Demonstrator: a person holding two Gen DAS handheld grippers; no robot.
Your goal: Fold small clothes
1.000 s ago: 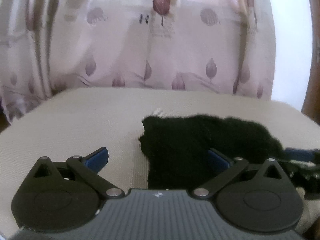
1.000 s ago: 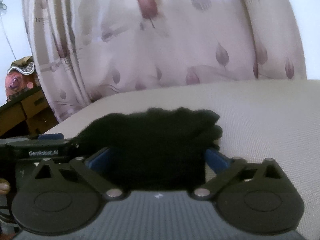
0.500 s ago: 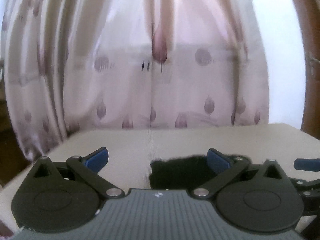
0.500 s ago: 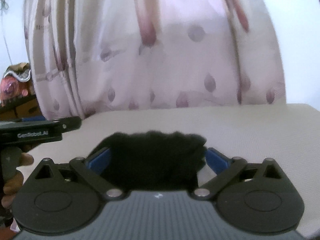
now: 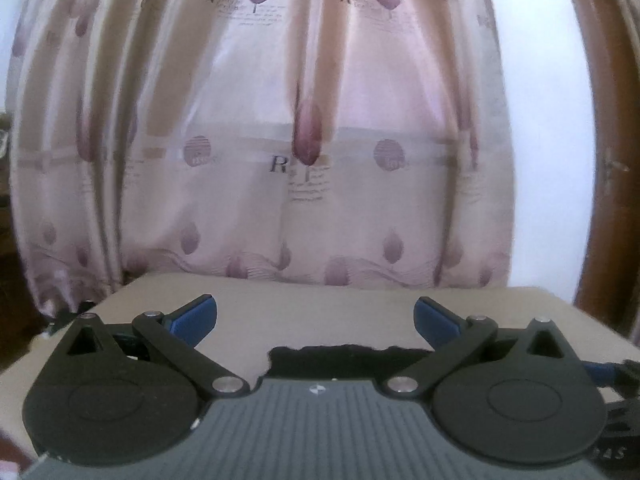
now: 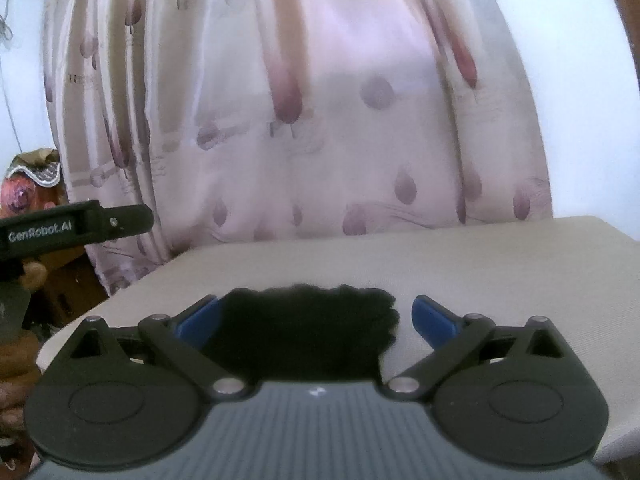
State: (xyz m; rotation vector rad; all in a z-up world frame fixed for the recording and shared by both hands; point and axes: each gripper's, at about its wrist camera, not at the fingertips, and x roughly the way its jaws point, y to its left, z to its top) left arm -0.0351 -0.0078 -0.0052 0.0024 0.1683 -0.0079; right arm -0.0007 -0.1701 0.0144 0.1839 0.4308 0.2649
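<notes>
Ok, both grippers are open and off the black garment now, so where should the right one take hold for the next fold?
Probably the ragged right-hand edge of the black garment, where the pile bulges out beside the right gripper. It lies flat on the beige table, so come in low from the right and pinch across that edge. The left gripper could match on the opposite edge.

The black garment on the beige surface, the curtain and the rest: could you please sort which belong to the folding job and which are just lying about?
Part of the job:
- black garment, lying on the beige surface
- left gripper, open
- right gripper, open

Just there:
- floral curtain
- wooden frame
- orange patterned item at the left edge
</notes>
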